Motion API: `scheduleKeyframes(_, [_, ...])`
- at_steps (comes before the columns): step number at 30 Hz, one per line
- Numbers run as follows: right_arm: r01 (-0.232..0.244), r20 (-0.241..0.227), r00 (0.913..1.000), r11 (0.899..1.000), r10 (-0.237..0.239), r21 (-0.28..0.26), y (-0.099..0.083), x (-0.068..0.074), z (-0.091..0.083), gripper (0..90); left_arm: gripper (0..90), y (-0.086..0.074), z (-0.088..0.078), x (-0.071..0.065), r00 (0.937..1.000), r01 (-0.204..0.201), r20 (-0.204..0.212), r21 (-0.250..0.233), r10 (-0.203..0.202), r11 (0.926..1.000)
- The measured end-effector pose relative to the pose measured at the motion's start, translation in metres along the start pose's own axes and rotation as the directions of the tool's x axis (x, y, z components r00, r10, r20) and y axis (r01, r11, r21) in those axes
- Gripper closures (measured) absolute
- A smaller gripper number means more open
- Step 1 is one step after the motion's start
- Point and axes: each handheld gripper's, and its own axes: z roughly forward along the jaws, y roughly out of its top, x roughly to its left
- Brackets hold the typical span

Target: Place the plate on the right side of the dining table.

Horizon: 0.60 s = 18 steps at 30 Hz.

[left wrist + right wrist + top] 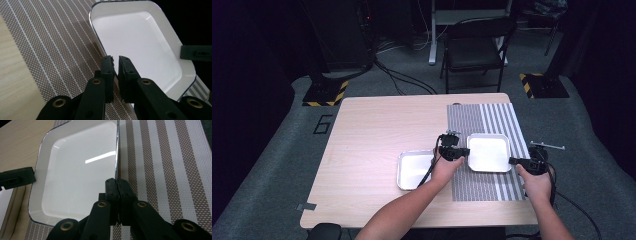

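Note:
A white square plate (pixel 488 152) with a thin metallic rim lies on a brown-and-white striped placemat (pixel 484 120). My left gripper (pixel 466 151) is shut on the plate's left rim; in the left gripper view its black jaws (pixel 116 65) pinch the near edge of the plate (pixel 140 37). On the opposite rim my right gripper (pixel 512 161) is shut as well, and the right gripper view has its jaws (pixel 116 185) clamped on the edge of the plate (pixel 80 170). Each gripper's tip appears across the plate in the other's view.
A second white plate (pixel 414 170) sits on the bare wooden table (pixel 382 130) just left of the mat, close to my left hand. Beyond the table's far edge stands a black folding chair (pixel 474 50). Cables run across the grey floor.

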Motion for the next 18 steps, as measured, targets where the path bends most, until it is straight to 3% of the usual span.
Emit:
scheduleKeyframes(4, [0.023,0.003,0.9997,1.0,-0.023,-0.007,0.004,0.0,0.001,88.2,82.8,0.001,0.002,0.002,1.0,0.009,-0.001,-0.001,-0.009,1.0])
scheduleKeyframes(6, [0.005,0.005,1.0,1.0,-0.005,0.001,0.005,0.002,0.001,88.1,82.7,0.001,0.003,0.002,0.9999,0.014,-0.002,-0.001,-0.014,0.9999])
scheduleKeyframes(12, [0.015,0.012,0.9998,1.0,-0.015,0.0,0.007,-0.001,0.004,88.2,82.7,0.002,0.007,0.004,1.0,0.009,-0.001,0.008,-0.009,0.9999])
scheduleKeyframes(14, [0.02,0.004,0.9998,1.0,-0.02,-0.001,0.008,-0.002,0.006,86.8,88.8,0.003,0.008,0.003,0.9984,0.014,0.055,0.004,-0.014,0.9999])
scheduleKeyframes(15, [0.011,-0.018,0.9998,1.0,-0.011,0.009,0.009,-0.002,0.007,86.9,88.9,0.004,0.009,0.0,0.9981,0.016,0.06,0.008,-0.017,0.9998])
scheduleKeyframes(17, [0.044,-0.003,0.999,0.999,-0.044,0.005,0.008,0.003,0.011,89.0,88.2,0.004,0.012,-0.009,0.9989,-0.035,0.03,0.005,0.035,0.9994])
scheduleKeyframes(18, [0.062,0.03,0.9977,0.998,-0.062,-0.006,0.007,0.007,0.013,89.1,86.5,0.003,0.014,-0.012,0.9987,-0.044,0.024,0.0,0.044,0.999])
